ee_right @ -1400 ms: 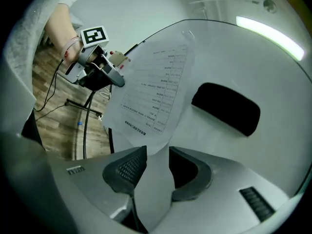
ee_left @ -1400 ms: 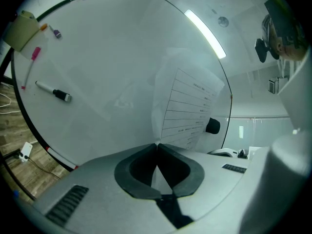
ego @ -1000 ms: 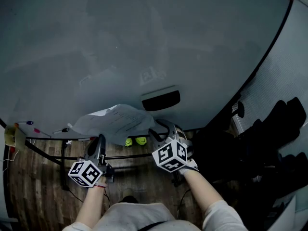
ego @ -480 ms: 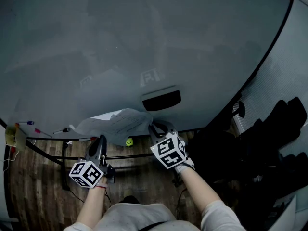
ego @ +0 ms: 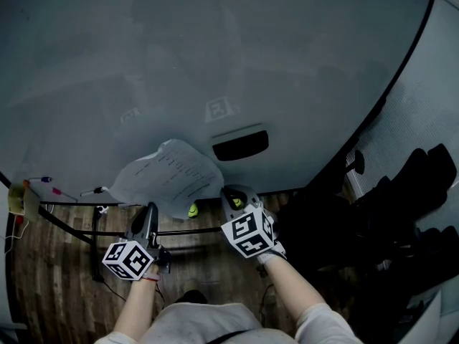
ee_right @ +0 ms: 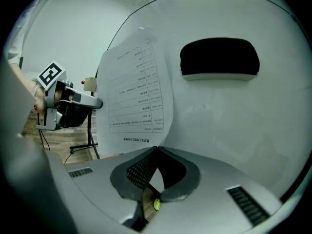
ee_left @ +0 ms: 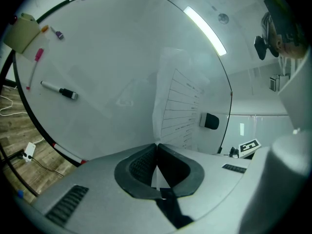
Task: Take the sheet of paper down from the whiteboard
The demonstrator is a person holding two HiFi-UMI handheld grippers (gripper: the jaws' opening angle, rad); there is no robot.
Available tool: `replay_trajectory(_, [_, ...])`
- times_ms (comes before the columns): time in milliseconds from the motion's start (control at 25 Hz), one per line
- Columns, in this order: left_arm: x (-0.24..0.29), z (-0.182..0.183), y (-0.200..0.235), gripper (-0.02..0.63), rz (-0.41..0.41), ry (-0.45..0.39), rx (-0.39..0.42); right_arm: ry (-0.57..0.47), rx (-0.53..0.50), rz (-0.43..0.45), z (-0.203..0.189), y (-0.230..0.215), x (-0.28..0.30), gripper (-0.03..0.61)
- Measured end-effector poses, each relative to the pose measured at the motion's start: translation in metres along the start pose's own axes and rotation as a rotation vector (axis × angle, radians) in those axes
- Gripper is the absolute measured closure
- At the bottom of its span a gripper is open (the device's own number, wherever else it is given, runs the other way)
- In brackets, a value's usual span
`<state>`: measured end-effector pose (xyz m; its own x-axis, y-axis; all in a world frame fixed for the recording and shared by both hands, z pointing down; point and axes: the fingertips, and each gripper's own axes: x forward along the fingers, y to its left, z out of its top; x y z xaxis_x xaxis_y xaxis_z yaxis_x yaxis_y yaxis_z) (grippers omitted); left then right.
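The sheet of paper (ego: 168, 178), white with printed lines, hangs in front of the whiteboard (ego: 215, 49), held between both grippers. My left gripper (ego: 150, 209) is shut on its lower left edge. My right gripper (ego: 228, 193) is shut on its lower right corner. In the left gripper view the paper (ee_left: 178, 106) rises from the closed jaws of the left gripper (ee_left: 157, 145). In the right gripper view the paper (ee_right: 136, 91) stands up left of the right gripper (ee_right: 157, 149), with the left gripper (ee_right: 68, 104) beyond it.
A black eraser (ego: 240, 145) sticks to the board just right of the sheet. Markers (ego: 93, 191) lie on the board's lower left part. A small green ball (ego: 192, 211) shows below the sheet. Stand legs (ego: 97, 242) cross the wooden floor. Dark bulky shapes (ego: 401, 213) fill the right.
The right gripper's jaws have shut on the sheet's right corner and shifted slightly left. The drooping sheet now stands up flatter. One of two green balls is hidden.
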<state>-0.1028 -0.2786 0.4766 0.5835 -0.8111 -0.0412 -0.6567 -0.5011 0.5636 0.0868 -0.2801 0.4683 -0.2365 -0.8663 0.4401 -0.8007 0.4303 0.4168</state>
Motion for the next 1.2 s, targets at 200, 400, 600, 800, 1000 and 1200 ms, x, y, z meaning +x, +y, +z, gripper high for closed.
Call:
replay_trajectory(200, [-0.012, -0.008, -0.007, 0.598, 0.005, 0.010, 0.007, -0.015, 0.017, -0.002, -0.004, 0.011, -0.016, 0.557])
replay_trajectory(400, [-0.027, -0.016, -0.019, 0.598, 0.011, 0.018, 0.010, -0.027, 0.024, 0.013, -0.008, 0.018, -0.040, 0.557])
replay_trajectory(600, [-0.039, -0.025, -0.030, 0.598, 0.023, 0.031, 0.015, -0.036, 0.021, 0.027, -0.014, 0.023, -0.062, 0.558])
replay_trajectory(800, [-0.048, -0.030, -0.038, 0.598, 0.025, 0.056, 0.026, -0.046, 0.025, 0.048, -0.013, 0.033, -0.076, 0.558])
replay_trajectory(1000, [-0.058, -0.040, -0.044, 0.598, 0.037, 0.090, 0.039, -0.047, 0.050, 0.077, -0.020, 0.043, -0.093, 0.558])
replay_trajectory(1200, [-0.073, -0.061, -0.059, 0.598, 0.043, 0.127, 0.043, -0.052, 0.095, 0.108, -0.037, 0.053, -0.119, 0.558])
